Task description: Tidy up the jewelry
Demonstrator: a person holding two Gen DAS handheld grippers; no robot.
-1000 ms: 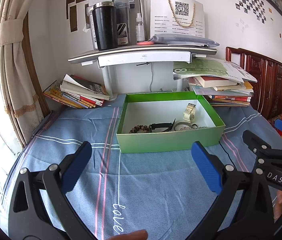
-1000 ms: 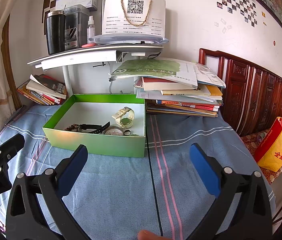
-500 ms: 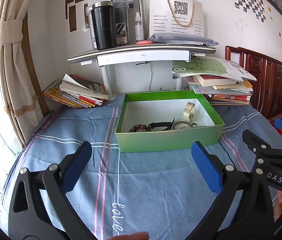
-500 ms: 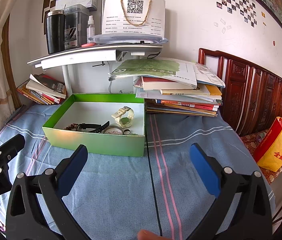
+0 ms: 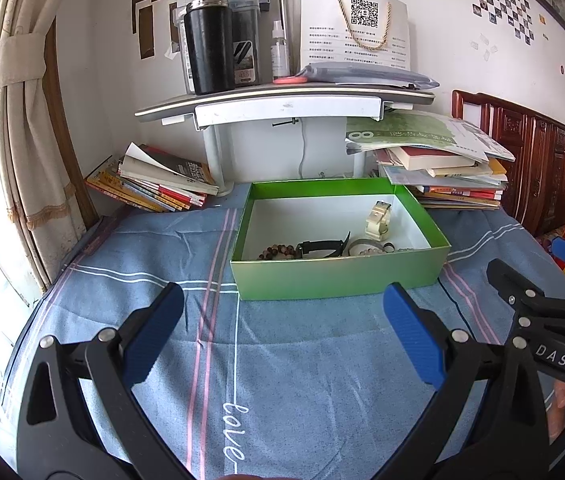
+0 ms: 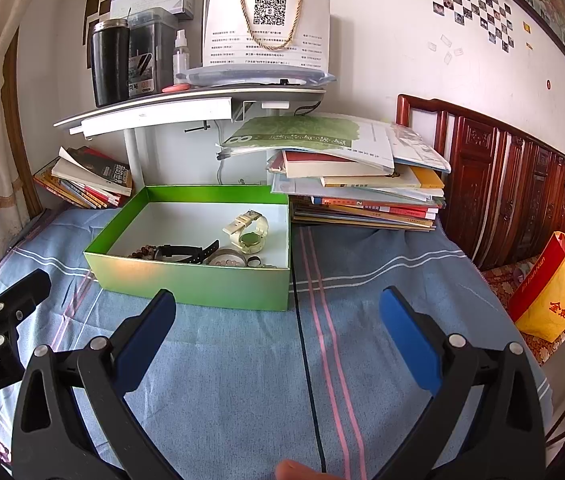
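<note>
Nothing has moved: green box (image 5: 338, 278) (jewelry inside) sits ahead of both wide-apart grippers (image 5: 282, 336) (image 6: 278, 332).

The near stretch of blue cloth (image 5: 302, 360) lies bare ahead of both wide-spread grippers, giving an unobstructed run to the green box (image 5: 338, 276). The box is open on top, so entry from above is free; its near wall stands in the way of a low approach. The right book stack (image 6: 362, 188) sits just beside the box's far right corner, possibly touching. The shelf (image 5: 282, 98) overhangs behind the box.
</note>
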